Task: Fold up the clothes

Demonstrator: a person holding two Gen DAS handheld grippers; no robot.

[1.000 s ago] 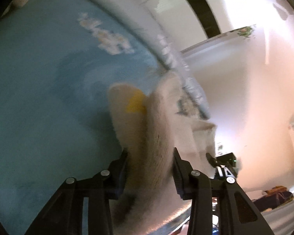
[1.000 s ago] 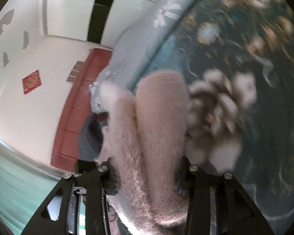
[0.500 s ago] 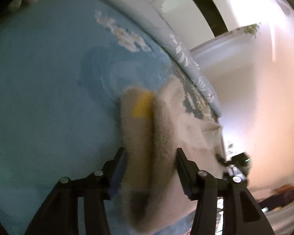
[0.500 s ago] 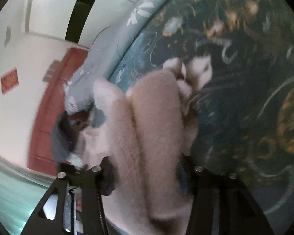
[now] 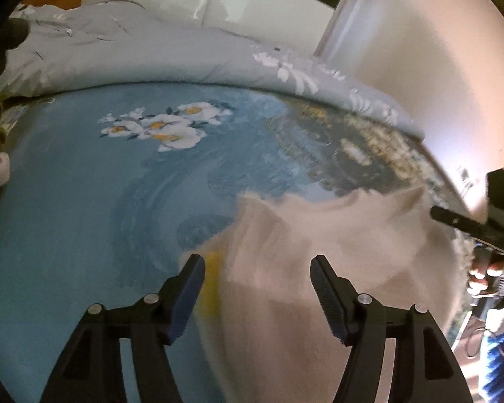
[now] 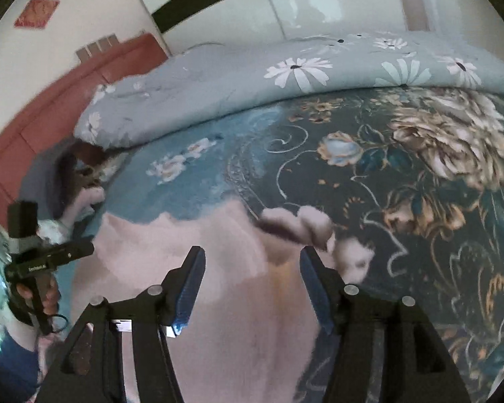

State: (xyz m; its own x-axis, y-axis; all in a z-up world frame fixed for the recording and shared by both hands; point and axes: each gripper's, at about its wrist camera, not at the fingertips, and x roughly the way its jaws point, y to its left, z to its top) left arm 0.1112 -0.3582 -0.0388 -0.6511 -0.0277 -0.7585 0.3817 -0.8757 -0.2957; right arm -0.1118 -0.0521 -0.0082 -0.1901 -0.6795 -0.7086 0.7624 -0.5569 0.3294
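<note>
I have just let the jaws of both grippers open, and the fuzzy cream garment (image 5: 319, 245) lies on the bedspread (image 5: 84, 201) near its close edge, well apart from the grey quilt (image 6: 252, 87) bunched along the far edge. The left gripper (image 5: 257, 294) and right gripper (image 6: 250, 283) both stand spread above the fabric, pads clear of it. To do this well, I should lift straight off without snagging the pile, then check that the fold sits flat. The garment looks plush and pale, with a yellow patch (image 5: 211, 282) and fluffy tufts (image 6: 305, 225).
</note>
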